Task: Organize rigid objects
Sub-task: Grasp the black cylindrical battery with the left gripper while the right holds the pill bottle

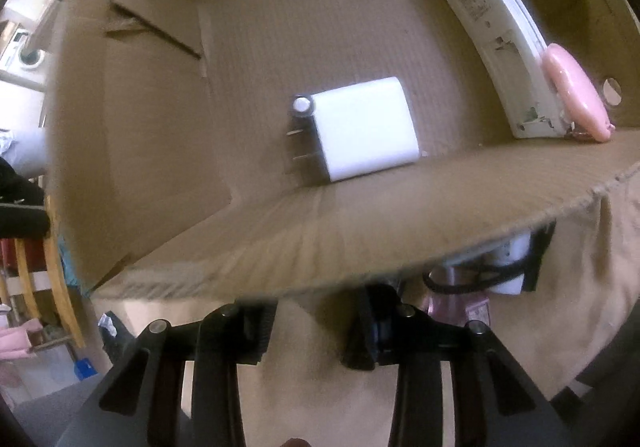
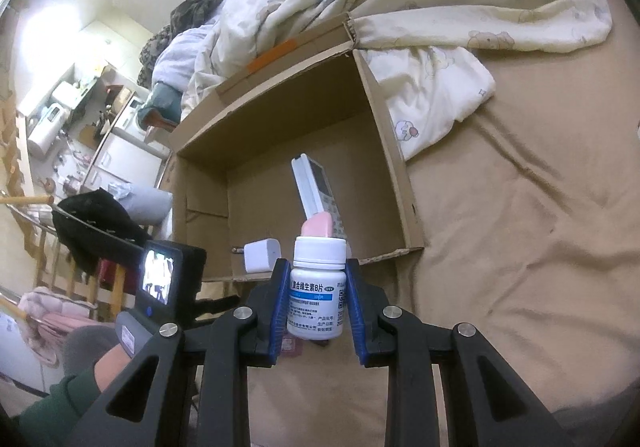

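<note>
I'm clamping the pill bottle [image 2: 317, 289] upright in my right gripper [image 2: 318, 299]. Cardboard box [image 2: 394, 163] is lying straight ahead & below, charger [image 2: 262, 255] near its front edge. Left gripper [image 1: 310, 331]: jaws part-closed w/ nothing between them.

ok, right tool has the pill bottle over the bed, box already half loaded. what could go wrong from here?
1. The white pill bottle is gripped only at its sides by the right tool; a tilt might let it slip onto the bed.
2. In the cardboard box, the remote leans against the wall with a pink object at its base; a drop nearby could topple them.
3. The white charger sits near the box's front edge and could be struck.
</note>
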`<state>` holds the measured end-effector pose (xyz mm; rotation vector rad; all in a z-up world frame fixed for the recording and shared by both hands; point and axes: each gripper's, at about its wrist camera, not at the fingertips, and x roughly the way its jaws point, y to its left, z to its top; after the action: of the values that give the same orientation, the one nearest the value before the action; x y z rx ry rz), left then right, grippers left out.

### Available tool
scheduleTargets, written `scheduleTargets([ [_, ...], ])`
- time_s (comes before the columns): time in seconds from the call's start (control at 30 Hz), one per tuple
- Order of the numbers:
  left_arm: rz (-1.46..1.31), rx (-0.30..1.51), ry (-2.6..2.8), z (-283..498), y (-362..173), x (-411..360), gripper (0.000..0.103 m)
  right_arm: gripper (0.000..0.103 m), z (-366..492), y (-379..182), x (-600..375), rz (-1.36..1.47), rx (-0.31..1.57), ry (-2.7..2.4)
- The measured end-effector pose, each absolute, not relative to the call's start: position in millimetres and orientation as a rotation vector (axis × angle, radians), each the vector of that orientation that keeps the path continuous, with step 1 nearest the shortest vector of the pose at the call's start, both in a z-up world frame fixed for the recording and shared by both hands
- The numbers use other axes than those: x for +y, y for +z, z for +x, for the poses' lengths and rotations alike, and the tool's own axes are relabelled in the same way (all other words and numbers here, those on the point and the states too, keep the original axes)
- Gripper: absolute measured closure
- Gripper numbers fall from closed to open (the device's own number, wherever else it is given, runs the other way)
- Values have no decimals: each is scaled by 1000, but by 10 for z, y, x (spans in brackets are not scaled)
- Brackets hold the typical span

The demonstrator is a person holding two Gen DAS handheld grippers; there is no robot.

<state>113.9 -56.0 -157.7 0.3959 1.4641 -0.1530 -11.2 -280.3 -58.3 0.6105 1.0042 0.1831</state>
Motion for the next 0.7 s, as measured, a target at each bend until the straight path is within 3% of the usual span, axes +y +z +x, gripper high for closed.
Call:
scheduleTargets([
  [0.17,446,1417,-224,1018,-1484,-684,67,74,-85,-601,-2779,606,1018,183],
  [0.27,419,1439,-258,1013,-1480,-709,53,74,-71,-621,-2767,605,1029,181],
  [0.43,425,1519,-270,1117,-1752,-638,54,74,-73,-629,-2770,599,1035,170],
  [0.53,373,1529,-275,1211,-1719,-568,64,74,-70,-647,-2782,596,1042,158],
  [0.6,388,1519,-284,1223,-1669,-551,85,74,-57,-670,-2784,597,1051,154],
  [0.7,366,1532,-278,1228,-1615,-486,85,74,-34,-699,-2783,600,1062,151],
])
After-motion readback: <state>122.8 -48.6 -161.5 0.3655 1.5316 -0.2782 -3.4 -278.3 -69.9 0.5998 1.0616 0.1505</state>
